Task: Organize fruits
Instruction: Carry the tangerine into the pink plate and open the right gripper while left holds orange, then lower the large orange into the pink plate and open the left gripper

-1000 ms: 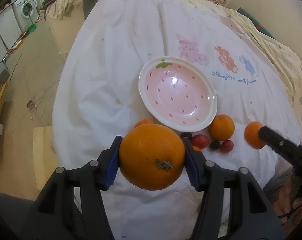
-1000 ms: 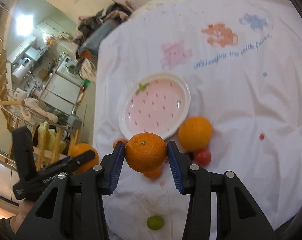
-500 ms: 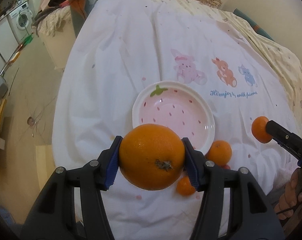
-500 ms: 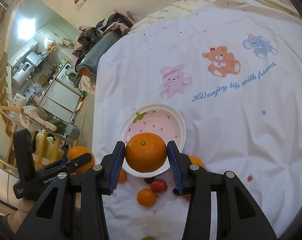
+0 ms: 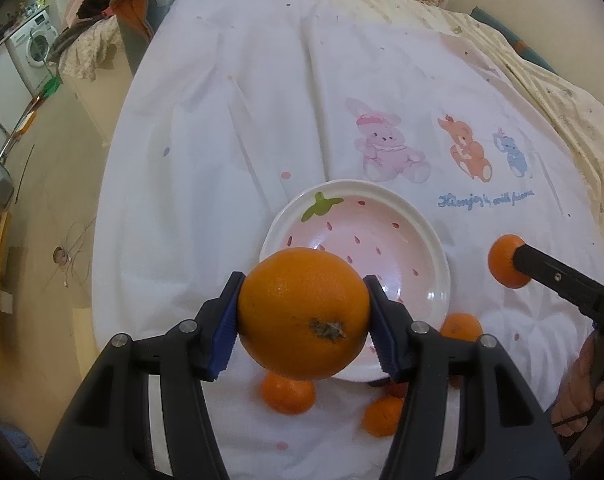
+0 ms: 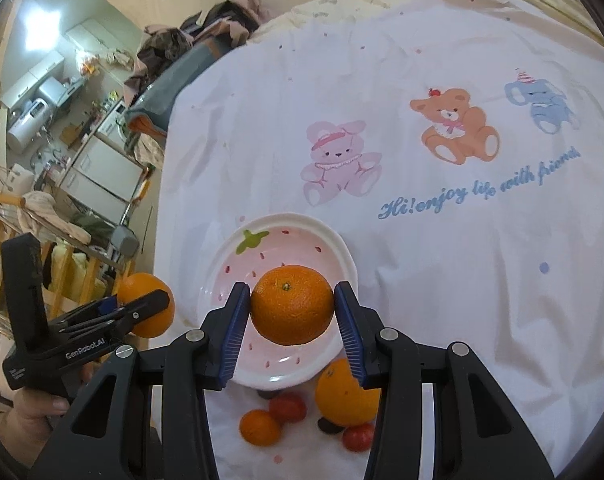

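My left gripper [image 5: 303, 280] is shut on a large orange [image 5: 302, 320], which hangs over the near left rim of the pink strawberry plate [image 5: 433, 248]. My right gripper [image 6: 292, 288] is shut on a smaller orange [image 6: 292, 312] above the middle of the same plate [image 6: 222, 264]. Each gripper shows in the other's view: the right one's finger [image 5: 549, 276] with its orange [image 5: 501, 264], and the left one's finger [image 6: 142, 308] with its orange [image 6: 140, 284]. The plate holds nothing.
Loose fruit lies on the white bedsheet [image 6: 421, 260] just in front of the plate: an orange [image 6: 343, 394], a small mandarin [image 6: 260, 426], two red tomatoes [image 6: 288, 408] and a dark fruit [image 6: 327, 426]. The bed's left edge [image 5: 114, 200] drops to the floor.
Both grippers have carried their oranges forward over the bed. The plate has slid down in both views to lie under the fruit, and the loose fruit now sits beneath the fingers.
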Demonstrator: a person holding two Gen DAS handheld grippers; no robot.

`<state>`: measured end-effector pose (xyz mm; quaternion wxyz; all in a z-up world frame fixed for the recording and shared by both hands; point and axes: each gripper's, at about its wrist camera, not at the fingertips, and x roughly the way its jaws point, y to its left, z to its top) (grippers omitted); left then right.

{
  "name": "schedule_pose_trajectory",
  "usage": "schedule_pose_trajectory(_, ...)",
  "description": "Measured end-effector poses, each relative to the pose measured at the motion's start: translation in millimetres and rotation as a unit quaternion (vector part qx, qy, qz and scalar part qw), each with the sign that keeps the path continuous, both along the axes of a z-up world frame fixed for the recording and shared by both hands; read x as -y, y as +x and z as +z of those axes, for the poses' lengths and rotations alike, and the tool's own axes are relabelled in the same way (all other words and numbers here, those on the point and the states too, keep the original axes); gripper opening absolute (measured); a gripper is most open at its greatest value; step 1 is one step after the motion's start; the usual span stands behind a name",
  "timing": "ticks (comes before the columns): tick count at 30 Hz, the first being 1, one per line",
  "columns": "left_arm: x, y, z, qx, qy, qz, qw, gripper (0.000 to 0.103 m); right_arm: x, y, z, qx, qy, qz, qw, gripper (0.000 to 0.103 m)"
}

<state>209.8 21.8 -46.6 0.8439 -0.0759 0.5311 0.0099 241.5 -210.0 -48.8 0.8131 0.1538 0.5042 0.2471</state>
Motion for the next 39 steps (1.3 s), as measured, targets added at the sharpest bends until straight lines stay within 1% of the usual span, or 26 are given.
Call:
schedule_pose_trajectory(3,-3.5,4.2,-7.8,-0.006,0.003,0.005,1.0000,0.054,-10.3,15.2,-13.2,-0.012,-0.013,0.013,1.000,0.046)
schedule_pose_trajectory(7,-15.5,7.9,-16.7,-0.017,-0.008,0.023,0.9996,0.054,-25.3,34.5,-32.4,-0.023,-0.027,0.032,0.999,0.046)
schedule_pose_trajectory(12,-23.9,8.4,-22.6,-0.026,-0.011,0.025,0.9993,0.054,-51.8,56.6,-59.5,-0.038,-0.053,0.057,0.996,0.046)
schedule_pose_trajectory(19,-28.6,11.8,-28.5,-0.040,-0.023,0.030,0.9985,0.054,-95.6,71.1,-78.8,-0.028,-0.094,0.107,0.989,0.046)
schedule_pose_trajectory(22,-27.3,13.2,-29.7,-0.041,-0.021,0.030,0.9985,0.054,-99.6,72.0,-80.4,-0.017,-0.104,0.108,0.989,0.046)
schedule_pose_trajectory(26,-26.0,14.9,-31.6,-0.044,-0.021,0.032,0.9983,0.054,-94.3,73.9,-81.5,-0.023,-0.093,0.106,0.990,0.049)
schedule_pose_trajectory(27,-25.7,15.2,-31.9,-0.045,-0.021,0.031,0.9983,0.054,-92.7,73.4,-82.0,-0.021,-0.097,0.104,0.990,0.054)
schedule_pose_trajectory(28,-24.9,15.1,-31.8,-0.044,-0.021,0.030,0.9983,0.054,-92.7,74.8,-81.8,-0.020,-0.101,0.102,0.989,0.057)
schedule_pose_trajectory(30,-23.2,15.1,-32.1,-0.041,-0.018,0.027,0.9986,0.054,-89.4,73.5,-76.5,-0.018,-0.085,0.102,0.991,0.073)
schedule_pose_trajectory(31,-22.0,15.1,-31.8,-0.039,-0.017,0.026,0.9988,0.054,-89.1,73.3,-74.4,-0.017,-0.081,0.099,0.992,0.075)
schedule_pose_trajectory(34,-21.5,15.7,-31.3,-0.035,-0.018,0.026,0.9989,0.054,-81.9,73.0,-62.1,-0.009,-0.074,0.090,0.993,0.076)
schedule_pose_trajectory(39,-17.5,17.4,-31.3,-0.029,-0.019,0.024,0.9991,0.054,-54.5,66.7,-40.8,-0.009,-0.059,0.059,0.996,0.076)
